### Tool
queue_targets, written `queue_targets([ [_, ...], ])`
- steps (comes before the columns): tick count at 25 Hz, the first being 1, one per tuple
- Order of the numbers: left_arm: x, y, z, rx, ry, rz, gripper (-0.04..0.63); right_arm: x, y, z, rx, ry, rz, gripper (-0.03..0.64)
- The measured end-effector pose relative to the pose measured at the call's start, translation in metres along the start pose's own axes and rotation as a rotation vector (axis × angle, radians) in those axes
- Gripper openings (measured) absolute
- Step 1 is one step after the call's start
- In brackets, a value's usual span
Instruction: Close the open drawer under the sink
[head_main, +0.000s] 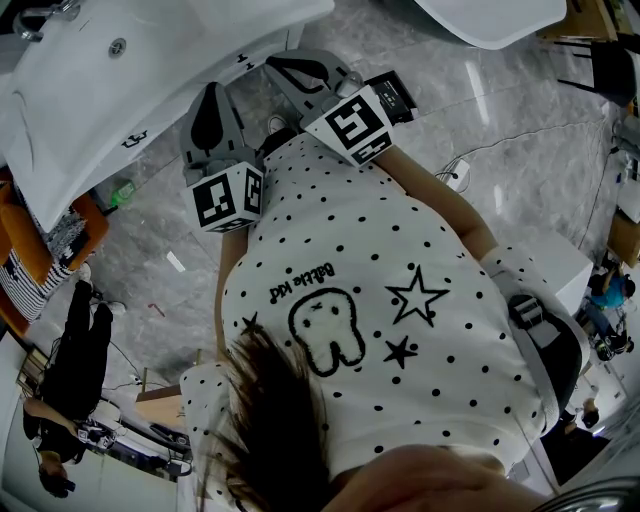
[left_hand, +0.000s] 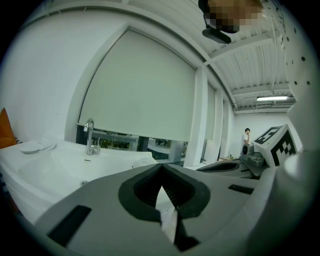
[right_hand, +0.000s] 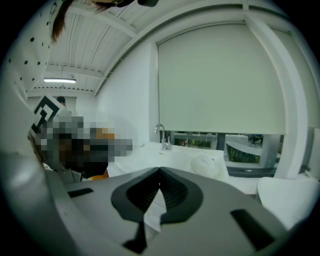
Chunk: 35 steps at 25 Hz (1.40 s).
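Drawer perhaps hidden beneath sink (head_main: 150, 80); left gripper (left_hand: 161, 166) and right gripper (right_hand: 160, 170) closed, empty.

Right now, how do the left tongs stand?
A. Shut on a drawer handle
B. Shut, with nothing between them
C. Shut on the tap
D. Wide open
B: in the left gripper view the left tongs meet at their tips with nothing between them, and the sink lies beyond them, untouched.
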<state>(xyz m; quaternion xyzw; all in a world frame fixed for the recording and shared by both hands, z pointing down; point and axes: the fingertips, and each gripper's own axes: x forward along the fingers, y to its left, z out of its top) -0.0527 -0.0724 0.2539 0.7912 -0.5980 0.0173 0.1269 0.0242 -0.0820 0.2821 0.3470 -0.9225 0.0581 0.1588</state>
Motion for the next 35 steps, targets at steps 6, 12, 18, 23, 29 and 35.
queue_targets([
  [6,0.0008,-0.001,0.0001,-0.001,0.001,-0.003,0.005,-0.0009,-0.0008,0.0,0.001,0.0,-0.003,0.015],
  [12,0.0009,-0.0025,-0.0009,-0.002,0.002,-0.005,0.005,-0.0021,0.0017,-0.0006,-0.013,0.001,0.008,0.015],
  [18,0.0,-0.0026,-0.0005,-0.002,-0.001,-0.004,0.005,-0.0022,0.0032,-0.0004,-0.016,0.0,0.012,0.015],
  [23,-0.0002,-0.0033,-0.0019,-0.005,-0.001,-0.005,0.005,-0.0032,0.0032,-0.002,-0.017,0.002,0.01,0.015],
  [29,0.0009,-0.0044,-0.0019,-0.006,0.001,-0.007,0.005,-0.0041,0.0015,-0.0023,-0.015,0.002,0.006,0.015],
  [35,0.0005,-0.0042,-0.0012,-0.005,0.0,-0.005,0.005,-0.0039,0.0023,-0.0017,-0.018,0.003,0.01,0.015],
])
